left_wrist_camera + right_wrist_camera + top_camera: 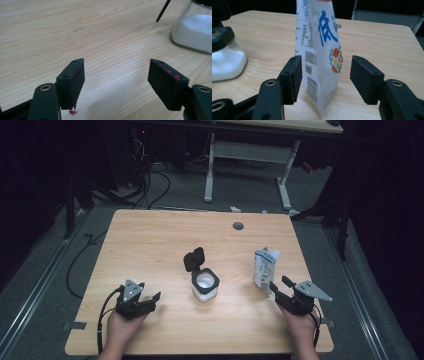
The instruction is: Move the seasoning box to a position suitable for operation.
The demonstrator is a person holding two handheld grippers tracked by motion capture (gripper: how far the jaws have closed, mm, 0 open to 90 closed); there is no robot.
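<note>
A soft white packet (pixel 264 268) printed in blue is seen standing upright on the tabletop (pixel 150 245), directly ahead of the right tool (pixel 281 287) and partly between its jaws; in the right gripper view the packet (pixel 319 50) rises between the two black pads (pixel 295 77), which are held apart and are not seen pressing on it, though the left pad lies very close to its side. The packet is judged to be light, thin-walled and easily crushed, with loose contents likely to shift, so a hold across its flat faces near the middle, below the crimped top, would probably be steadier than one at the narrow front edge. A glass jar (pixel 205 285) of white powder, its black flip lid (pixel 194 258) standing open, is found well off to the left of the right tool and ahead and to the right of the left tool (pixel 150 296). The jar (pixel 193 30) is judged heavy, rigid, smooth and breakable. The left tool's jaws are spread wide with only bare wood between them.
</note>
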